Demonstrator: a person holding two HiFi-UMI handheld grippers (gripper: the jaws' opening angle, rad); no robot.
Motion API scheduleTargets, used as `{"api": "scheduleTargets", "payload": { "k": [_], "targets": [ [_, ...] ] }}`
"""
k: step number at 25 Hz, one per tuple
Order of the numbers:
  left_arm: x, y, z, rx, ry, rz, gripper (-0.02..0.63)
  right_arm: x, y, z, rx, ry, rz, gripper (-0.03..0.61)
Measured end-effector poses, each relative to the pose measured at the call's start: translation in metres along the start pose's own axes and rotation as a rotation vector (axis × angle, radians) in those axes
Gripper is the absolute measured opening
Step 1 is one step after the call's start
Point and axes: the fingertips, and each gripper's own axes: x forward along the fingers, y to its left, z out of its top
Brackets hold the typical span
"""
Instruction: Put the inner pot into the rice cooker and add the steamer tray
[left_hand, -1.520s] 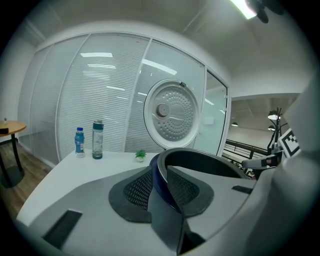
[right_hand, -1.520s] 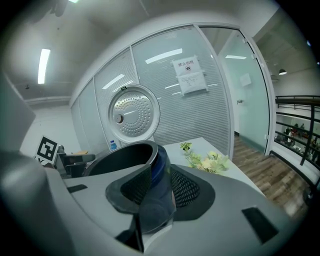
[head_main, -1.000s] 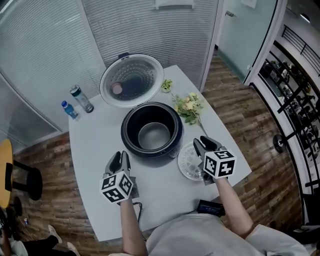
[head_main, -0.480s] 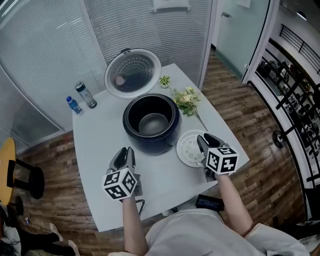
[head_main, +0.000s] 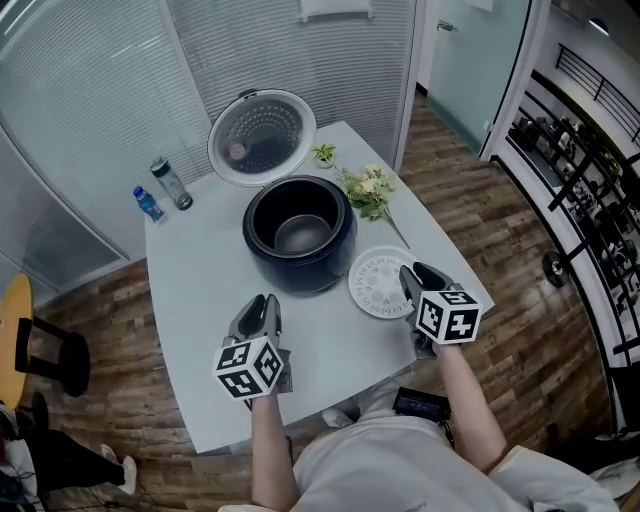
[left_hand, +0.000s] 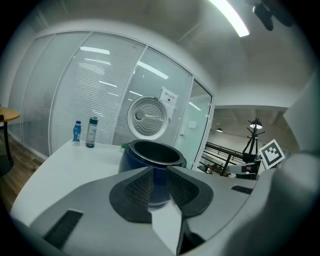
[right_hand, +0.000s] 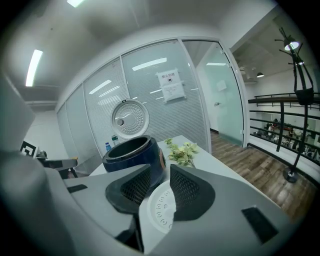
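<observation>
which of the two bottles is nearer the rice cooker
The taller dark-capped bottle; the shorter blue bottle stands on its far side.

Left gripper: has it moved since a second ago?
Yes. The left gripper has drawn back from the rice cooker, toward the near edge of the table; before, its fingers were level with the cooker's front.

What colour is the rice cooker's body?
The cooker is dark blue; the right gripper view shows it best.
</observation>
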Motion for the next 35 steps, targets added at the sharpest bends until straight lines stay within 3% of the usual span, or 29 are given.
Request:
{"api": "scheduleTargets", "payload": {
  "k": [8, 18, 35],
  "targets": [
    [0.015, -0.018, -0.043, -0.023, 0.103, -0.019, 0.084, -0.014, -0.033, -0.016, 0.024, 0.016, -0.046, 0.117],
    [0.064, -0.045, -0.094, -0.084, 0.225, -0.040, 0.084, 0.011, -0.077, -0.047, 0.036, 0.127, -0.051, 0.117],
    [0.113, -0.070, -0.154, -0.116, 0.357, -0.044, 0.085, 0.048, -0.120, -0.094, 0.061, 0.258, 0.008, 0.117]
  ]
}}
